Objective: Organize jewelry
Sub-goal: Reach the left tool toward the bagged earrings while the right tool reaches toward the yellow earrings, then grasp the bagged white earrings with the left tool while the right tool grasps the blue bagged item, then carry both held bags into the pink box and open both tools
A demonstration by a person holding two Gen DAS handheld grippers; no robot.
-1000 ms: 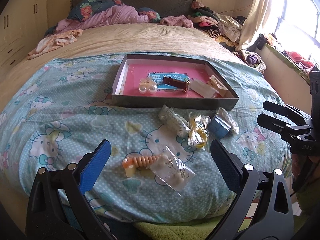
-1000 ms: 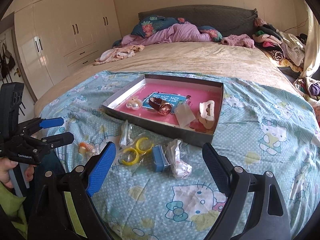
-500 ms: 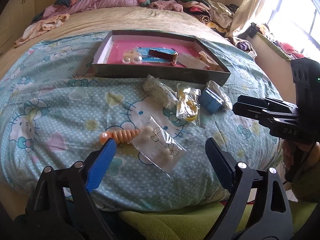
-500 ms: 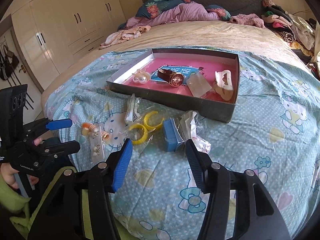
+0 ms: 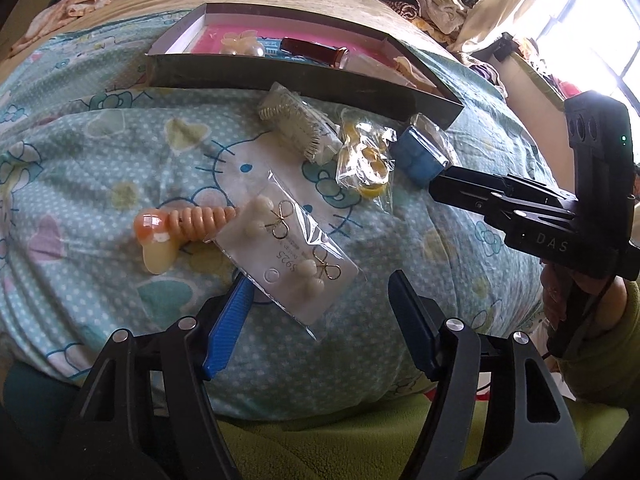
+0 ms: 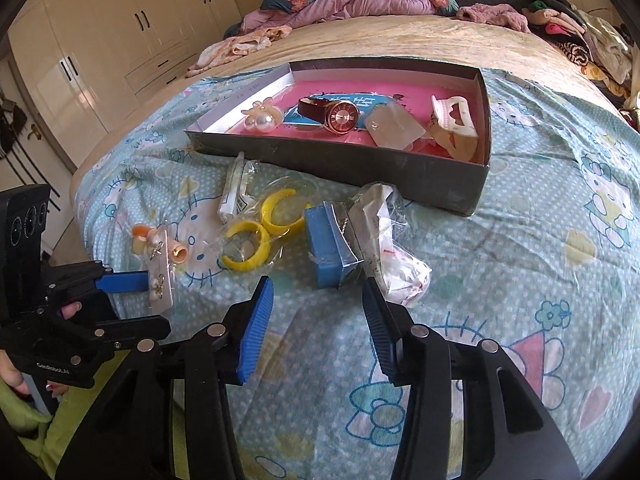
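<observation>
Both tools have dropped closer to the bed since a second ago and tipped further downward, so the jewelry pile fills way more of each view now. Jaws on both have just been closing too.

Left tool (image 5: 320, 312) is angled down over the earring card (image 5: 286, 258), a clear-bagged card with bow-and-pearl earrings lying flat on the Hello Kitty blanket (image 5: 100, 152). Its left blue pad sits right at the card's near edge, the other pad is off to the right, clear of it. So half open, card partly between the fingers, not pinched yet. An orange spiral hair tie (image 5: 180, 226) lies just beside the card, touching its far corner.

Right tool (image 6: 318, 312) is narrower, pointing down at the blue box (image 6: 330, 246), with a crumpled plastic bag (image 6: 394, 248) right next to it. Pads are short of both, nothing gripped. The yellow hoops (image 6: 260, 232) in their bag are just left of the box.

The open grey box (image 6: 340, 160) with the pink lining sits further up the bed, holding a watch (image 6: 332, 114), pearl earrings (image 6: 260, 118) and a cream hair claw (image 6: 454, 126).

A hand (image 6: 12, 376) with a green sleeve grips the left tool's handle.
</observation>
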